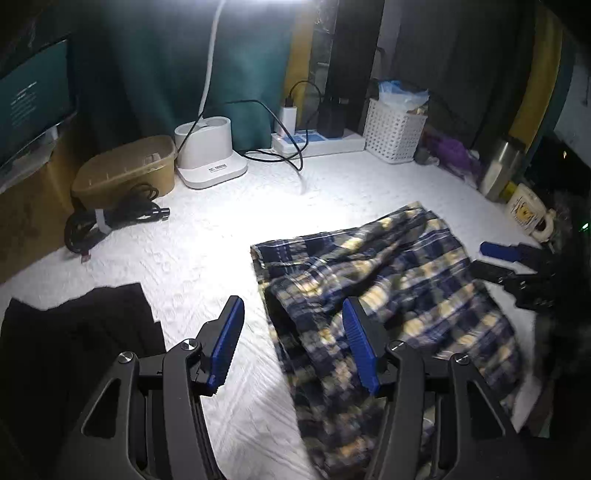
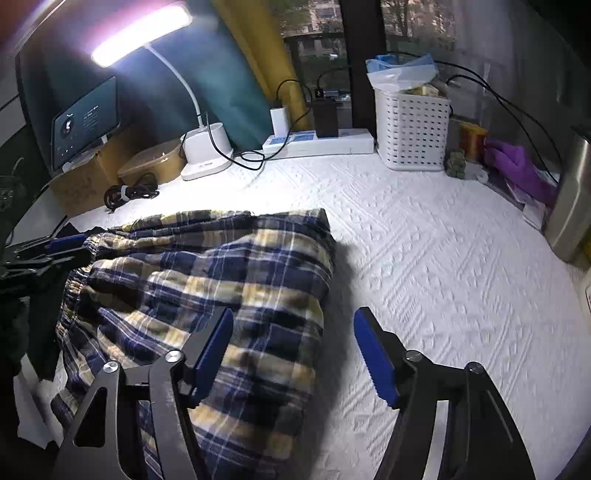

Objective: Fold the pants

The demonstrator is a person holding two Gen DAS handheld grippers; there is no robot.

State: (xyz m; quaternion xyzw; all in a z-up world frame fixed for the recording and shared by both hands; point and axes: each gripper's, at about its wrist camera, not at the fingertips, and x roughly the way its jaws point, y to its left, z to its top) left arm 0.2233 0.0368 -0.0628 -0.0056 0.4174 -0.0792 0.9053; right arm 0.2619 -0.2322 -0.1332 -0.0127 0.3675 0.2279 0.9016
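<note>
Both grippers hang over the table with their jaws apart and nothing between the pads.

From the left wrist, the left gripper point(image 1: 293, 325) stands with its blue pads spread: one finger is over the bare white textured cloth point(image 1: 221, 236) that covers the table, the other over the near edge of the plaid pants point(image 1: 388, 288). No fabric is caught between them. The pants lie rumpled and partly folded on the cloth, right of centre in this view. A black garment point(image 1: 81, 325) lies at the lower left, apart from the pants. At the far right edge the right gripper point(image 1: 495, 258) shows, just beside the pants' far edge. Along the back stand a white lamp base point(image 1: 207, 155), a power strip point(image 1: 317, 142), a white basket point(image 1: 395, 129), a brown lidded tub point(image 1: 125, 170) and a coiled black cable point(image 1: 110, 221).

From the right wrist, the right gripper point(image 2: 293, 336) is likewise spread, one finger above the pants point(image 2: 221, 266), the other above bare cloth point(image 2: 443, 258); the pads grip nothing. The pants lie left of centre, elastic waistband toward the left, where the left gripper point(image 2: 55, 245) sits just beside it. The lit lamp head point(image 2: 140, 31) glows above.
</note>
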